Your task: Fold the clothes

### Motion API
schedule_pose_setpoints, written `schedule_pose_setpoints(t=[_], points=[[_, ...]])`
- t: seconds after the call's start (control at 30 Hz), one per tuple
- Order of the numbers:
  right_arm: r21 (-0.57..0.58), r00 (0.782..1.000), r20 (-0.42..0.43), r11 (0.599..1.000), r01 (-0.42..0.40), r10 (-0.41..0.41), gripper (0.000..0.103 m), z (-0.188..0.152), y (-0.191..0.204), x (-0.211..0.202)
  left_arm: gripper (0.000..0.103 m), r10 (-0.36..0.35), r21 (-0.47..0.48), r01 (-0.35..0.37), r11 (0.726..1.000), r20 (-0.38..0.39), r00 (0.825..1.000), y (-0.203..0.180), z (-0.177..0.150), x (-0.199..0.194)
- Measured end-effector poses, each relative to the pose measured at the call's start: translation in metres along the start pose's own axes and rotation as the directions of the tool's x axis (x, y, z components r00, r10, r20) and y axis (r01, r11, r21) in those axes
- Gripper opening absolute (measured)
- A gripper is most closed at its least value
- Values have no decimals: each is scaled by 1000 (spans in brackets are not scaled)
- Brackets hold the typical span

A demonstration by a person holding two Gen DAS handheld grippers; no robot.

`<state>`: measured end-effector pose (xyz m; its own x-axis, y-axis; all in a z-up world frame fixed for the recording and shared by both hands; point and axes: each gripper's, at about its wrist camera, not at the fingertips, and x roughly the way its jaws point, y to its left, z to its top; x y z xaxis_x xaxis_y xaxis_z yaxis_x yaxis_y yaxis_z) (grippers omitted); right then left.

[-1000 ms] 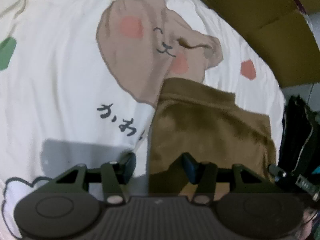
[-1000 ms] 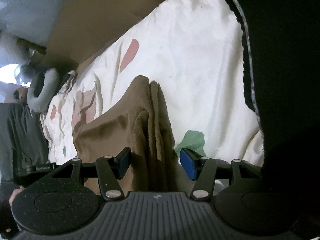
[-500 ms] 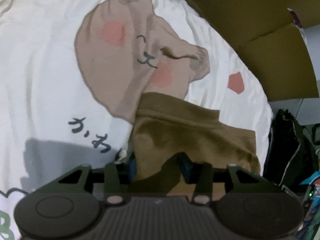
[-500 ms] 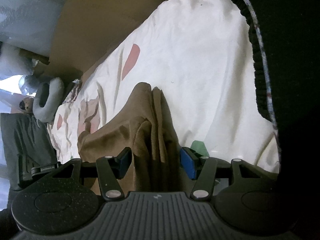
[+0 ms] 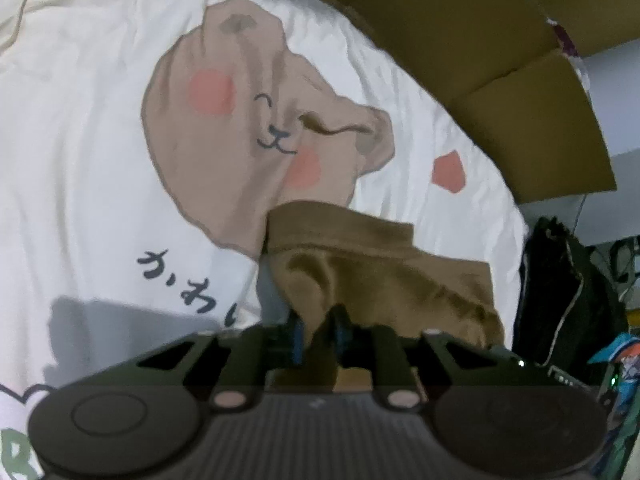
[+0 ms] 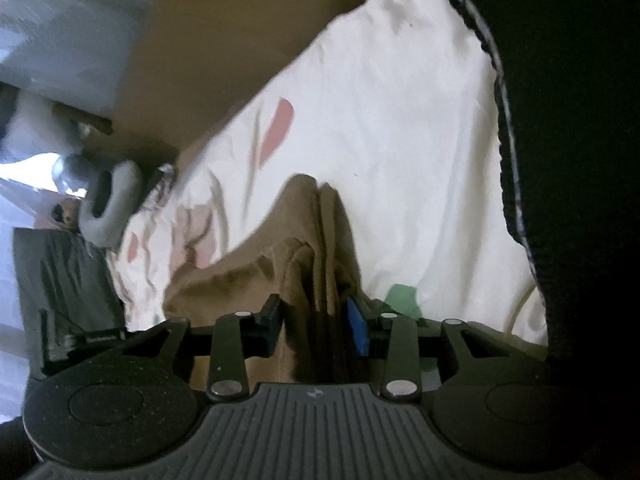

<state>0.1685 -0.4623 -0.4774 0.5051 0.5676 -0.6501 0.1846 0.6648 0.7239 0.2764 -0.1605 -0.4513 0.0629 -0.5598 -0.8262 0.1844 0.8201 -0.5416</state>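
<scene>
Garment (image 5: 384, 280), brown, lies on the bed (image 5: 80, 160), long axis toward 12 o'clock from both tongs. Left tongs (image 5: 316, 334) pinch its near edge; right tongs (image 6: 316, 322) straddle bunched folds, not fully closed.

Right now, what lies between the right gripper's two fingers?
Right wrist view: bunched folds of the brown garment fill the gap in the right gripper.

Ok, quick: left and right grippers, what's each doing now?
Left gripper: shut on the brown garment.
Right gripper: jaws partly open around the brown garment, not clamped.
</scene>
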Motion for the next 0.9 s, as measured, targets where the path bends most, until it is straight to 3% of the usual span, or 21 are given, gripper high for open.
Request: schedule_pose_setpoints(t=[0.07,0.33,0.53,0.6,0.73,0.9], points=[[-9,1000,-2,1000,14,-14,48,1,1,1,30,12,8,-12,1000,-4,1000,0,0,2],[-2,999,-43,1000,1,-2,54,4,-3,14,32,14,-1,-14,1000,-21,1000,8,-4,8],[8,997,-71,999,-32,32,53,8,-2,22,32,-10,-37,9,999,-21,1000,15,-11,10],[-9,997,-71,1000,-27,26,42,13,2,21,32,-13,-52,12,999,-19,1000,16,-10,10],[-26,997,-53,997,-66,65,42,20,5,9,32,-15,-37,15,999,-18,1000,12,-7,10],[-36,996,-86,998,-42,39,43,20,4,16,32,-16,-35,16,999,-18,1000,11,-4,12]])
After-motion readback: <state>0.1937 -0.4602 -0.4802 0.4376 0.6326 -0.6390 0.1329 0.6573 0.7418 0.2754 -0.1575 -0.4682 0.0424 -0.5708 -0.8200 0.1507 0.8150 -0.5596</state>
